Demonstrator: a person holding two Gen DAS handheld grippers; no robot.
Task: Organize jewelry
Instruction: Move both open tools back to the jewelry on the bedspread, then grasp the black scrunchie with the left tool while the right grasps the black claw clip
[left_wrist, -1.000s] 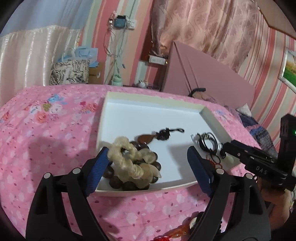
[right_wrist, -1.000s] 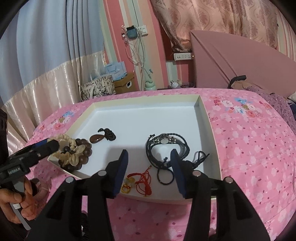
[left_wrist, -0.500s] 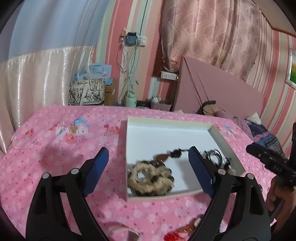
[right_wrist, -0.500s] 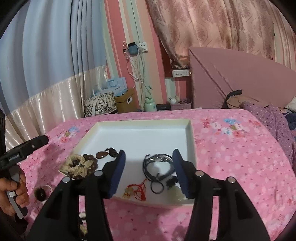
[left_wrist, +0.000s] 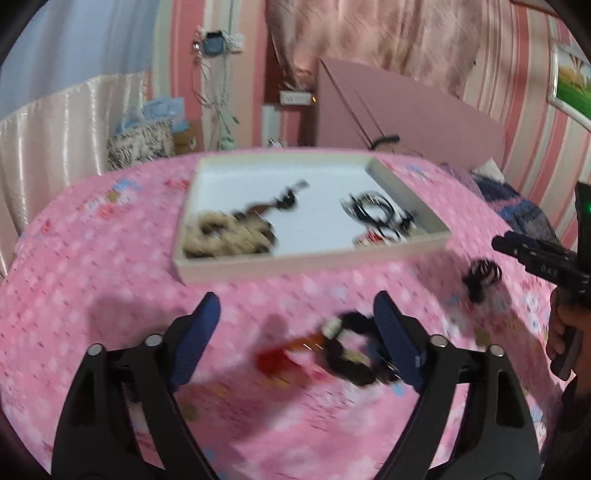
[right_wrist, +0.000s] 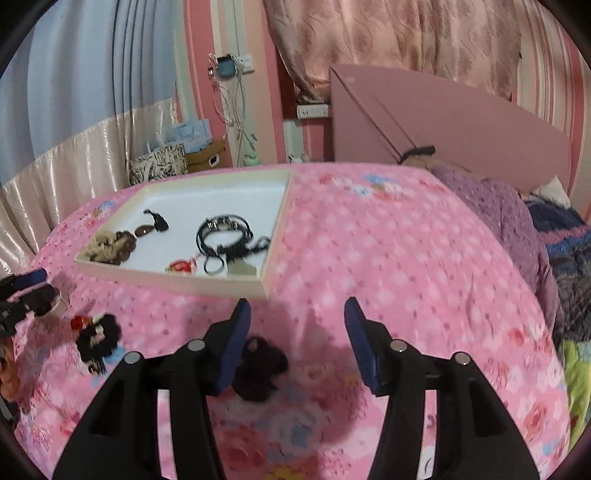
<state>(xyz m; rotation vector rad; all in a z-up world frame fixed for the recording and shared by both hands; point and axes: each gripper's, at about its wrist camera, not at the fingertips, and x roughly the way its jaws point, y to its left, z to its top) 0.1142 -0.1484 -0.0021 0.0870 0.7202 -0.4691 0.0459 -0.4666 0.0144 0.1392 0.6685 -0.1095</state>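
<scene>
A white shallow tray lies on the pink bedspread. It holds a cream scrunchie with brown beads, a brown pendant on a black cord, black cord bracelets and a red charm. My left gripper is open and empty over the bedspread; a black scrunchie with red-orange beads lies by its right finger. My right gripper is open and empty; a dark scrunchie lies by its left finger.
A pink headboard and purple bedding are at the far right. Bags and boxes stand behind the bed by the striped wall with cables. The bedspread spreads right of the tray.
Both grippers have pulled back from the tray and now hover over the bedspread in front of it. The cream scrunchie stays in the tray. Loose scrunchies on the bed have come into view.
</scene>
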